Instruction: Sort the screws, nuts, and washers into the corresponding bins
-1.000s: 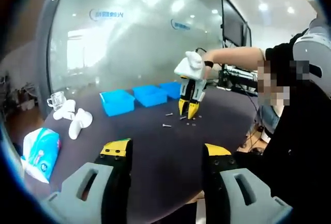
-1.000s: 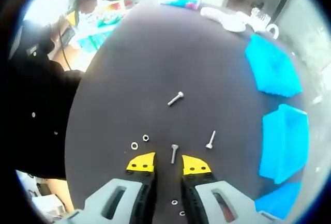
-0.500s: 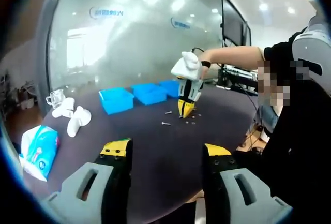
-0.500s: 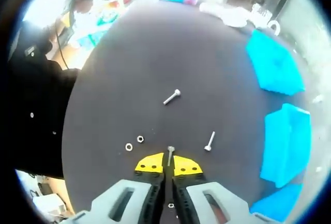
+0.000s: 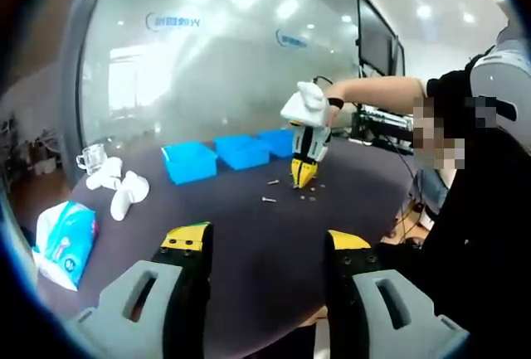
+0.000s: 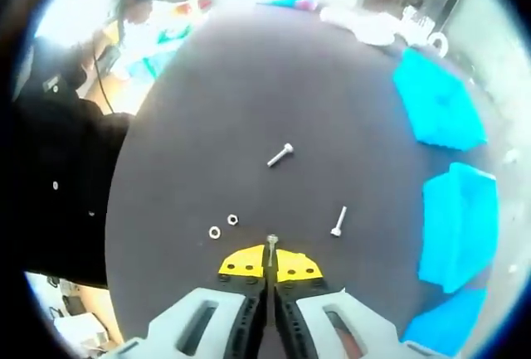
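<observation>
Right gripper [image 6: 271, 261] sits low in the centre of the right gripper view, its yellow tips pinched together on a screw [image 6: 271, 245] whose head pokes out just above them. From the left gripper view the same tool stands nose-down on the dark table [image 5: 249, 235], centre right of the frame. Left gripper [image 5: 265, 247] hangs at the bottom of its own view, jaws wide apart, nothing between them.

2 loose screws lie on the table, 1 mid-frame [image 6: 280, 155], 1 to the right [image 6: 338, 220]. 2 small ring-shaped pieces [image 6: 224, 225] sit at lower left; nut or washer, too small to tell.

3 blue bins [image 6: 455, 226] line the right edge of the right gripper view.

The step looks like carrying this screw to its bin. The grip is near the tips, so lift straight and slow, keep the squeeze firm, avoid twisting. Release low inside the bin so it doesn't bounce out.
</observation>
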`<state>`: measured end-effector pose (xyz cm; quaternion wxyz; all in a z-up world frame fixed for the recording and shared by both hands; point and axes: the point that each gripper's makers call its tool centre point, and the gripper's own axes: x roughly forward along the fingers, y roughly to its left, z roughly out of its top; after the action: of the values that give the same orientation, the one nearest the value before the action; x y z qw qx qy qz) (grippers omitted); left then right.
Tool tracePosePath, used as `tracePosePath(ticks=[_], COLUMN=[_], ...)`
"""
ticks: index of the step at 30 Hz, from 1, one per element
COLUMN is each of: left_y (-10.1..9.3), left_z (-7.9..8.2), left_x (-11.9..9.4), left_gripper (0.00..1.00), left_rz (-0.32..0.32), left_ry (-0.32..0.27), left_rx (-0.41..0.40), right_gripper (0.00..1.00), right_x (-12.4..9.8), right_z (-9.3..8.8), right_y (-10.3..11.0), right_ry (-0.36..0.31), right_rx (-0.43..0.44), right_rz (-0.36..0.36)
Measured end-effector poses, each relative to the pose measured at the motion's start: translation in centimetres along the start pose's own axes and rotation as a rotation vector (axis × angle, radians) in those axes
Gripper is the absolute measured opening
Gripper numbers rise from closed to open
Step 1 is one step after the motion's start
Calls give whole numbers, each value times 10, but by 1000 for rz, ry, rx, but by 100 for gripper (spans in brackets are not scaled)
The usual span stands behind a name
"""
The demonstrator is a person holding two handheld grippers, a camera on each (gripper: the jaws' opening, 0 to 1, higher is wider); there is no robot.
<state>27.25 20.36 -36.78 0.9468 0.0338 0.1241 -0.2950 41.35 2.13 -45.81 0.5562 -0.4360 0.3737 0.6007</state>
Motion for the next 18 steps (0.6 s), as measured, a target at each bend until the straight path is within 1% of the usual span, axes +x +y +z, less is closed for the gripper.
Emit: tracePosePath(ticks=[2, 4, 5, 7, 8, 9, 11, 14, 18], left_y=[0, 0, 1, 0, -2, -2, -2, -2, -5], left_z=[2, 3, 4, 6, 7, 7, 9, 13, 17], left_x=[0, 0, 0, -1, -1, -2, -2, -1, 1], left_gripper=[52, 52, 52, 52, 52, 52, 52, 52, 52], left_rz=[1, 1, 1, 0, -7, -8, -10, -14, -24], left_ry=[-5, -10, -13, -20, -22, -23, -26, -35, -49], left_rx=[-2, -1, 0, 6, 8, 9, 13, 18, 21], right_gripper=[0, 0, 0, 0, 0, 0, 0, 0, 0], right_x=[-7, -15, -20, -33, -43, -49, -61, -79, -99], right_z=[3, 3, 4, 10, 10, 9, 4, -8, -26], right_y=[3, 3, 4, 9, 9, 10, 11, 4, 6], right_ry=[-57, -96, -129, -223, -277, -310, -359, -441, -530], right_rx=[38, 58, 75, 132, 153, 166, 189, 250, 326], right_rz=[-2, -13, -17, -14, -32, -50, -92, -181, -260])
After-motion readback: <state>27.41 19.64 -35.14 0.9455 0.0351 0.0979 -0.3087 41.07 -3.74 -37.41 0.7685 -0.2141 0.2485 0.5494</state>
